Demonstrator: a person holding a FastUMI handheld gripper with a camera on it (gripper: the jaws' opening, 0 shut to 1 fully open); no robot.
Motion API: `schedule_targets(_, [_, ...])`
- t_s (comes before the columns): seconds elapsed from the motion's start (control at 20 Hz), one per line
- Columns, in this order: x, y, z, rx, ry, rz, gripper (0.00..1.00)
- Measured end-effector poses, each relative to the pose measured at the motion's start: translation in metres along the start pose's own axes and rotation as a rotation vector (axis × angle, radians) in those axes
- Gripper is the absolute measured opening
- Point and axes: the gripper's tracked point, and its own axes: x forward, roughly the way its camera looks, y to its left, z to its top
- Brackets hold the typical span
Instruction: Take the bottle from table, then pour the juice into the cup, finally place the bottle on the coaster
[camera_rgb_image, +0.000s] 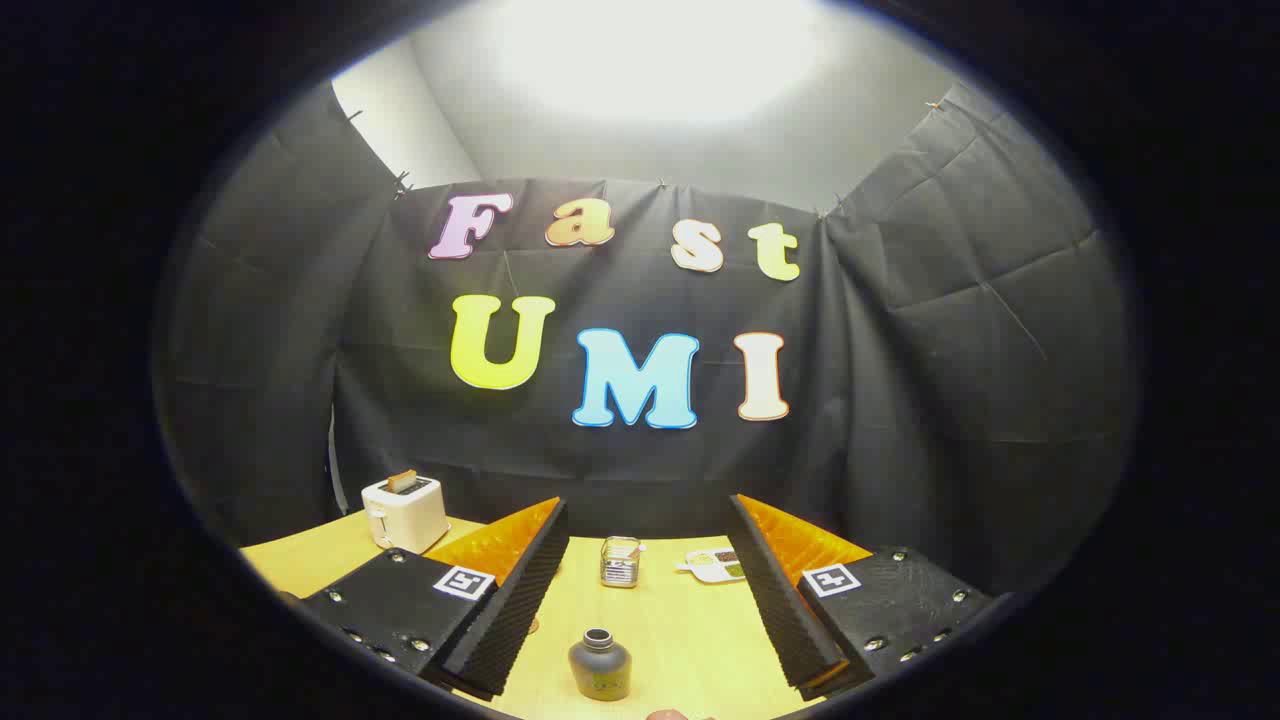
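Tongs: gripper (648, 600) spread wide, holding nothing, likely to take the bottle's width.
Bottle: bottle (600, 664) upright on the table (680, 630), between the fingers, low and nearer the left one, uncapped.
Cup: cup (620, 561) beyond the bottle, well apart, leaving room to tip.
Surroundings: toaster (404, 512) beyond the left finger; small flat tray (715, 565) beside the right; neither blocks the reach.
Coaster: cannot tell.

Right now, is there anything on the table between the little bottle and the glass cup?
No. In the gripper view, bare table lies between the bottle and the cup. Both sit between the open gripper's fingers.
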Motion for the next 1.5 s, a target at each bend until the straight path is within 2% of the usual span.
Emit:
schedule_targets(0.3, [0.011, 0.008, 0.0, 0.067, 0.014, 0.042, 0.97])
schedule_targets(1.0, [0.024, 0.0, 0.026, 0.081, -0.032, 0.041, 0.97])
schedule_targets(1.5, [0.036, 0.003, 0.016, 0.083, -0.043, 0.077, 0.97])
